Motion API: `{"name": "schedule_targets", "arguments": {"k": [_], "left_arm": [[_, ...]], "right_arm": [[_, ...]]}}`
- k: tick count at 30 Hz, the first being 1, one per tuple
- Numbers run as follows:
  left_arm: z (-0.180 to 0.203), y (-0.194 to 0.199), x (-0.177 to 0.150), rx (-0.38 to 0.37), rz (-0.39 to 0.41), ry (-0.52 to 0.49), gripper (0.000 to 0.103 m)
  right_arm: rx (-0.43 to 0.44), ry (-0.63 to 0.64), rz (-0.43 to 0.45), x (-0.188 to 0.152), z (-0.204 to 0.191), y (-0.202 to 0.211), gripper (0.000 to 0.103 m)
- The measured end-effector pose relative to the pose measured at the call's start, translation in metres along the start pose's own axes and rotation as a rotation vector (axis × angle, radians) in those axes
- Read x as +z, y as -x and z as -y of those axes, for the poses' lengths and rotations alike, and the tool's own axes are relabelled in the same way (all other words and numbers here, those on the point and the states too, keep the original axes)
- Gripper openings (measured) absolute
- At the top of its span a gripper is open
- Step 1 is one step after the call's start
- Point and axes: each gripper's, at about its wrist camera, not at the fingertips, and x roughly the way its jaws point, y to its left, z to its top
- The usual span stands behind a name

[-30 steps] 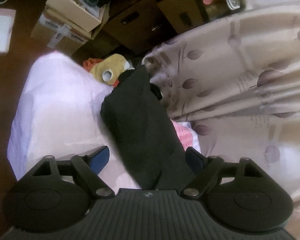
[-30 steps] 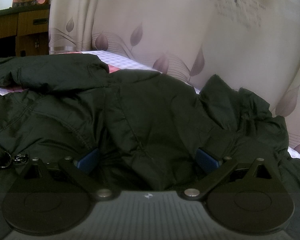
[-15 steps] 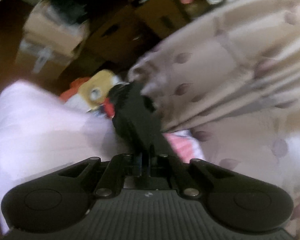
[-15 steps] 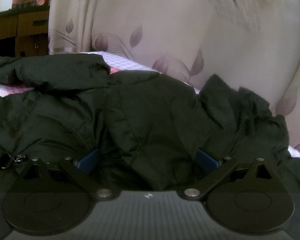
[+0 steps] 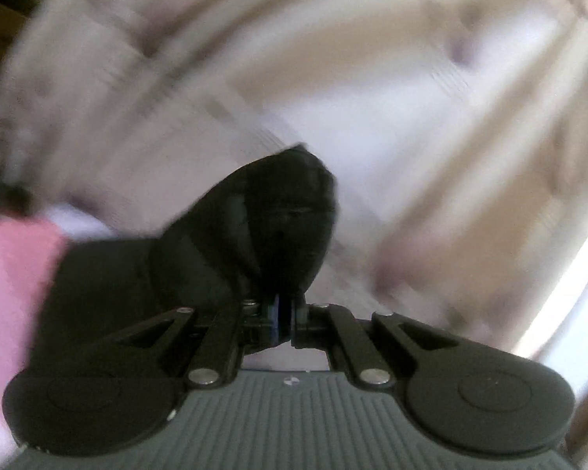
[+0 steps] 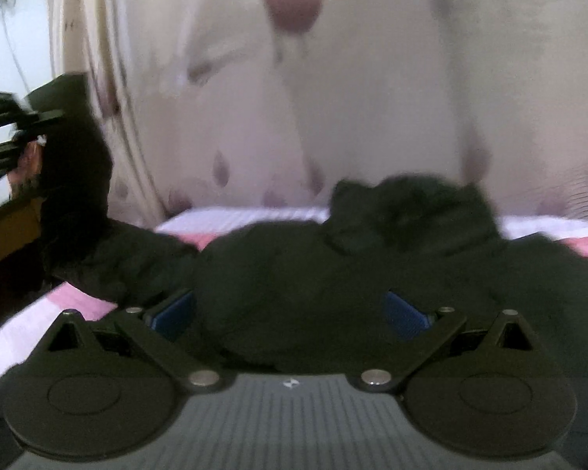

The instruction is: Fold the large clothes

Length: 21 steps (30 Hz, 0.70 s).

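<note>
A large black padded jacket point(image 6: 333, 266) lies spread on a pink and white bed point(image 6: 78, 301). My left gripper point(image 5: 284, 319) is shut on a black sleeve point(image 5: 270, 227) of the jacket and holds it lifted above the bed; it also shows at the far left of the right wrist view point(image 6: 15, 137). My right gripper point(image 6: 290, 309) is open, its blue pads on either side of a bulge of the jacket body. Both views are blurred.
A beige curtain with purple leaf prints point(image 6: 333, 98) hangs right behind the bed and fills the left wrist view point(image 5: 372, 78). Dark wooden furniture point(image 6: 4, 235) stands at the left, past the bed edge.
My left gripper has closed on the sleeve and swung it up and toward the curtain. My right gripper stays open and has pulled back, tilting up over the jacket.
</note>
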Motion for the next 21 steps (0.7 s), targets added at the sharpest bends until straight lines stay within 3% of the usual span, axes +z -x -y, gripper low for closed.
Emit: {"name": "schedule_targets", "arguments": {"k": [4, 8, 11, 14, 16, 18, 20, 21], "left_arm": [[0.059, -0.041, -0.061, -0.124, -0.151, -0.081, 0.004], [0.091, -0.073, -0.133, -0.216, -0.304, -0.189, 0.004], [0.094, -0.095, -0.181, -0.225, -0.404, -0.267, 0.009], [0.076, -0.114, -0.212, -0.233, -0.498, -0.273, 0.019], [0.065, -0.125, -0.217, -0.24, -0.538, -0.254, 0.037], [0.053, -0.113, -0.217, -0.247, -0.537, -0.214, 0.083], [0.042, -0.092, -0.21, -0.252, -0.467, -0.189, 0.101], [0.037, -0.08, -0.204, -0.257, -0.428, -0.191, 0.103]], "right_arm": [[-0.083, -0.035, 0.052, 0.003, 0.04, 0.047, 0.103], [-0.145, -0.119, 0.075, -0.005, 0.086, 0.083, 0.103], [-0.162, -0.183, 0.057, -0.014, 0.111, 0.094, 0.103], [-0.148, -0.225, 0.041, -0.021, 0.124, 0.094, 0.103], [-0.125, -0.245, 0.043, -0.021, 0.126, 0.092, 0.103], [-0.094, -0.269, 0.048, -0.019, 0.128, 0.088, 0.103], [-0.055, -0.3, 0.052, -0.014, 0.129, 0.082, 0.103], [-0.038, -0.313, 0.05, -0.011, 0.13, 0.078, 0.103]]}}
